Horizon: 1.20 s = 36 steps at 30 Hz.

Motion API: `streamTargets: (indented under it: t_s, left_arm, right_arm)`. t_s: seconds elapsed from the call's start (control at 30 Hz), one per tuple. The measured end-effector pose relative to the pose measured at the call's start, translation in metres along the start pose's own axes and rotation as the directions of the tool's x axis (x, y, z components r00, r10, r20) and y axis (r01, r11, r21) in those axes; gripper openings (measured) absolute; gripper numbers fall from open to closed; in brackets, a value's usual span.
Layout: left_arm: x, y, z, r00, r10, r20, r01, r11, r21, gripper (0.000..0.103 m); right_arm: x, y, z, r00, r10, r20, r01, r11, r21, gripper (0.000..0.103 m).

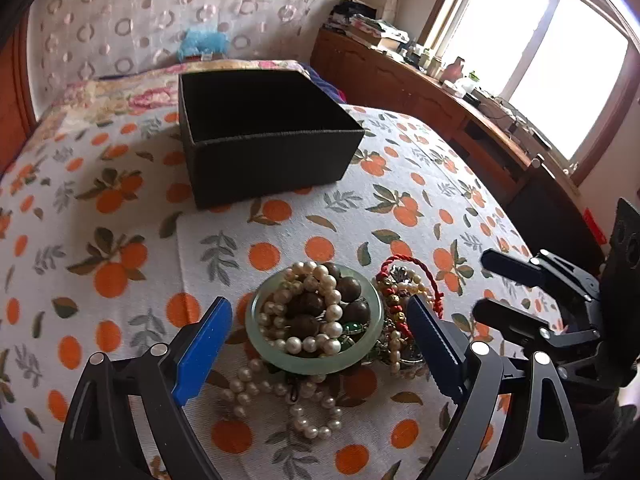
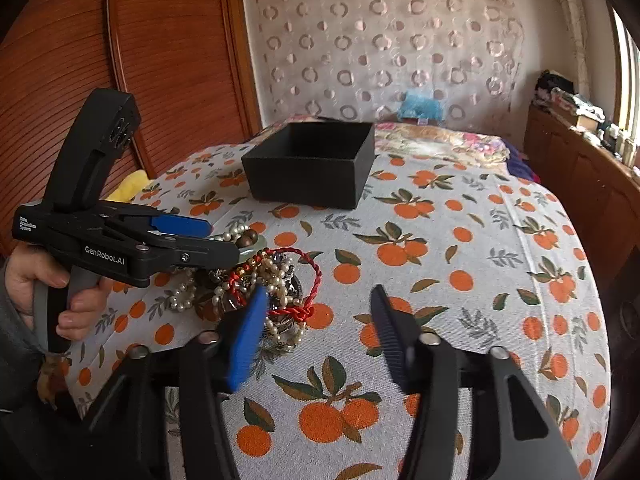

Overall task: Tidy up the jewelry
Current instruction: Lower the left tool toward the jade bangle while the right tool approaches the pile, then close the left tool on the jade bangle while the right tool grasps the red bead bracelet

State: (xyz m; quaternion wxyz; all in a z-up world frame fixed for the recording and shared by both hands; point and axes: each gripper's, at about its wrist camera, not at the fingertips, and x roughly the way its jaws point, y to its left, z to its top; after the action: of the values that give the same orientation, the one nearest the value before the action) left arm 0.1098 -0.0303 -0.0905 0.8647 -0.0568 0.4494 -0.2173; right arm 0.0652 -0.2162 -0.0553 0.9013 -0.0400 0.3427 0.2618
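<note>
- Jewelry pile heaped on the orange-print bed cover, on the near side of the black box and well apart from it; nothing visible inside the box from either view.
- Step judged: the start of the first pick, nothing lifted yet.
- Left gripper spread wide, straddling the jade bangle; blue pad on one side, ribbed dark pad on the other, neither touching the rim as far as can be told.
- Inside the bangle: pearl strand and brown wooden beads; more pearls trailing out toward the camera.
- Just beside the bangle, on its window side: red braided cord tangled with small gold and pearl pieces.
- Right gripper likewise spread, holding nothing, hovering over bare cover next to the pile, blue pad nearest the red cord.
- Next move, as a judgement: close on the bangle rim, lift slowly, expect loose strands to snag or spill, then carry beyond the pile to the box.
</note>
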Motion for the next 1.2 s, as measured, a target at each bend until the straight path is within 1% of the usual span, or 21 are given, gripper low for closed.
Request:
streamTargets:
  t_s: [0.07,0.1,0.13,0.17,0.27,0.37,0.5,0.67,0.77,0.83,0.9,0.93,0.97,1.2]
  left_arm:
    - [0.002,-0.001,0.001,1.000,-0.006,0.001,0.006,1.000,0.000,0.084]
    - [0.002,-0.001,0.001,1.000,-0.008,0.001,0.008,1.000,0.000,0.079]
    - [0.003,-0.002,0.002,1.000,0.002,-0.001,-0.002,1.000,0.001,0.070]
    - [0.003,-0.002,0.002,1.000,0.015,0.001,-0.015,1.000,0.007,0.069]
    - [0.002,-0.004,0.002,1.000,0.022,0.005,-0.022,1.000,0.020,0.069]
    - [-0.007,-0.008,0.002,0.997,0.056,0.049,-0.058,0.998,0.040,0.069]
    - [-0.022,-0.012,0.005,0.991,0.074,0.108,-0.080,0.995,0.053,0.069]
    - [-0.036,-0.014,0.010,0.982,0.100,0.159,-0.111,0.992,0.061,0.069]
    - [-0.041,-0.013,0.013,0.978,0.109,0.177,-0.121,0.991,0.060,0.069]
    - [-0.045,-0.012,0.014,0.976,0.113,0.184,-0.126,0.990,0.057,0.069]
    - [-0.048,-0.010,0.015,0.974,0.118,0.191,-0.131,0.990,0.052,0.069]
    - [-0.050,-0.008,0.015,0.973,0.121,0.195,-0.133,0.990,0.049,0.069]
    - [-0.052,-0.006,0.016,0.972,0.123,0.200,-0.135,0.990,0.044,0.069]
    - [-0.059,-0.001,0.018,0.966,0.145,0.216,-0.157,0.987,0.039,0.069]
  right_arm:
    - [0.004,-0.001,0.001,1.000,0.009,-0.013,-0.009,1.000,-0.007,0.045]
    - [0.006,-0.002,0.002,1.000,0.012,-0.020,-0.012,1.000,-0.008,0.043]
    - [0.010,-0.003,0.003,0.999,0.019,-0.032,-0.019,1.000,-0.006,0.041]
    - [0.012,-0.004,0.004,0.999,0.025,-0.039,-0.026,1.000,-0.003,0.040]
    - [0.020,-0.007,0.008,0.998,0.038,-0.059,-0.038,0.999,0.002,0.036]
    - [0.028,-0.009,0.014,0.996,0.055,-0.075,-0.055,0.998,0.002,0.035]
    - [0.039,-0.009,0.019,0.992,0.071,-0.103,-0.071,0.997,0.003,0.034]
    - [0.050,-0.010,0.022,0.985,0.107,-0.135,-0.105,0.994,0.022,0.033]
    - [0.055,-0.012,0.022,0.981,0.116,-0.155,-0.113,0.993,0.030,0.025]
    - [0.058,-0.012,0.023,0.977,0.133,-0.168,-0.129,0.991,0.037,0.022]
    - [0.059,-0.012,0.023,0.973,0.152,-0.176,-0.147,0.988,0.037,0.014]
    - [0.058,-0.011,0.023,0.972,0.156,-0.175,-0.153,0.988,0.035,0.008]
    - [0.056,-0.011,0.025,0.974,0.154,-0.168,-0.151,0.988,0.031,0.004]
    - [0.036,-0.003,0.045,0.987,0.134,-0.087,-0.136,0.991,-0.019,0.003]
